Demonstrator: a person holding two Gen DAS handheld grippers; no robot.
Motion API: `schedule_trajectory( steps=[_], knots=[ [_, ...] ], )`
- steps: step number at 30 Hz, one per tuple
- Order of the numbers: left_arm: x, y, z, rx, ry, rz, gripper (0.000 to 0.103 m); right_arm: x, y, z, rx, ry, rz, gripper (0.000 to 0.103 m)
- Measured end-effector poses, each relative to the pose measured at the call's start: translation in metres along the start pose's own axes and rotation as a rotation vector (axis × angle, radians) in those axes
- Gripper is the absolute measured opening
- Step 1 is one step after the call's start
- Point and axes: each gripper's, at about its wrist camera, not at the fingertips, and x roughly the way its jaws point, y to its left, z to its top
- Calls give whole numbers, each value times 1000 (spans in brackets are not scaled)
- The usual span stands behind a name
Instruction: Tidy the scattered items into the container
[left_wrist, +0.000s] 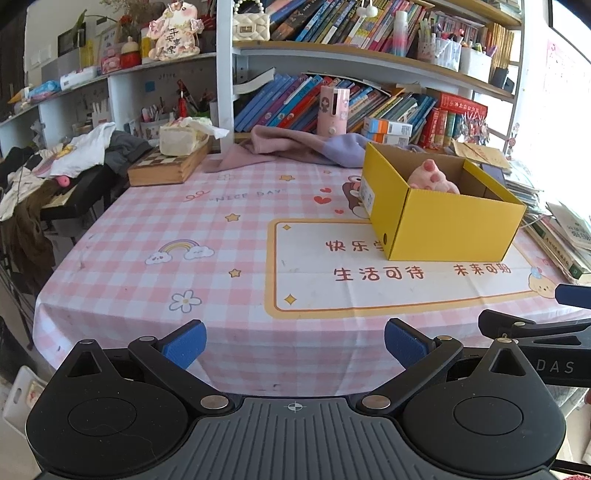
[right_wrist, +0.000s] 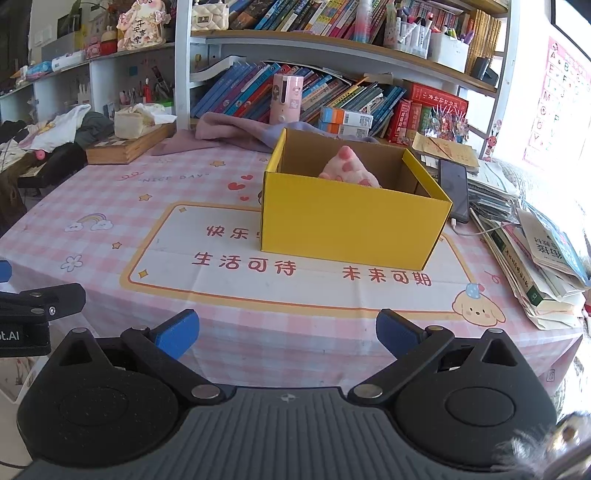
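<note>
A table (right_wrist: 110, 206) draped in a pink checked cloth is seen before crowded bookshelves (right_wrist: 332, 55), its open middle bare of loose items. A yellow cardboard box (right_wrist: 351, 221), the container, is set right of centre on the cloth's printed panel, and a pink plush toy (right_wrist: 349, 170) is already lodged inside it, its top showing above the rim. Behind the box, a pink and lilac cloth (right_wrist: 236, 129) is left crumpled at the table's far edge. Beside the box, a dark phone (right_wrist: 454, 188) is laid on stacked papers, a cable attached. 2 grippers are held low at the near edge, well apart from the box: the left gripper (left_wrist: 295, 341) and the right gripper (right_wrist: 287, 332) are both spread wide, with nothing between the blue pads. The tidying is judged largely done. Should the crumpled cloth be taken next, a trailing fold could be dragged over the light box and shift it; a reach past the box could snag the phone's cable.
</note>
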Motion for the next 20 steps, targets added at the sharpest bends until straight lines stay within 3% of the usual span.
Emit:
schedule_trajectory(
  steps=[20],
  knots=[
    [6, 1, -3, -2, 22, 11, 103, 0, 4, -1, 1, 10, 9, 103]
  ],
)
